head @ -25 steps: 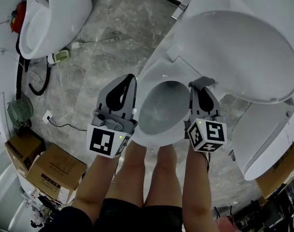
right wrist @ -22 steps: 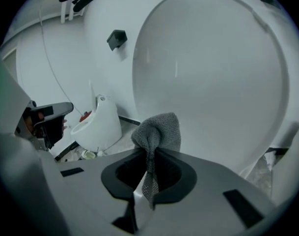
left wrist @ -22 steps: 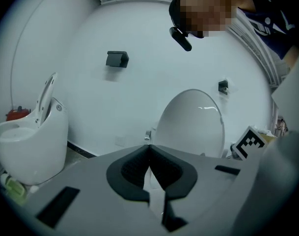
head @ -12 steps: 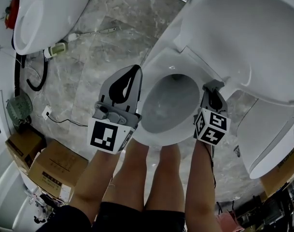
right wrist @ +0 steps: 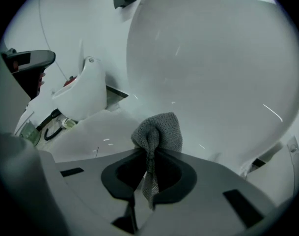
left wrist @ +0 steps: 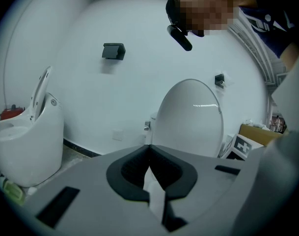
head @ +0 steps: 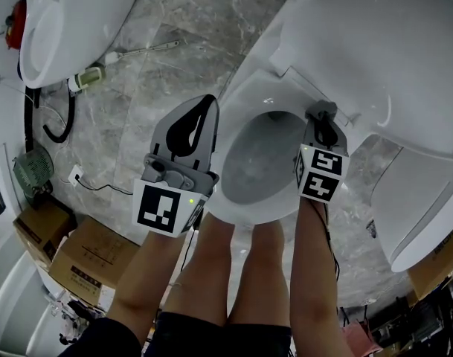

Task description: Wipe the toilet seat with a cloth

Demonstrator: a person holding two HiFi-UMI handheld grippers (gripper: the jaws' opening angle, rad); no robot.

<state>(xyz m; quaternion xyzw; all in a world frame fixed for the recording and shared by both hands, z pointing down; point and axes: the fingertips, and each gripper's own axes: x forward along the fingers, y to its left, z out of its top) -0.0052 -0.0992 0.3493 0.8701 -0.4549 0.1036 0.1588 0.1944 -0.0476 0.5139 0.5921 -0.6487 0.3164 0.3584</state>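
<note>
Grey marbled floor (head: pixel 166 58) runs under a white toilet (head: pixel 245 99) at the frame's centre. Its lid (head: pixel 375 50) is raised at the upper right. The bowl (head: pixel 263 162) is grey inside and nothing lies in it. Closed cardboard boxes (head: pixel 85 262) sit at the lower left. A second toilet (head: pixel 70 21) fills the upper left, with a green bottle (head: pixel 88 76) and a black hose (head: pixel 59 125) beside it. The person's bare legs (head: pixel 233 274) stand before the bowl.

The left gripper (head: pixel 209 104) is clenched and empty, just beside the rim's left edge. The right gripper (head: pixel 320 114) grasps a grey cloth (right wrist: pixel 161 129) over the rim's right side, below the lid. I cannot tell whether they touch. The cloth's bunched end points toward the lid, and its thin tail trails back between the jaws.
</note>
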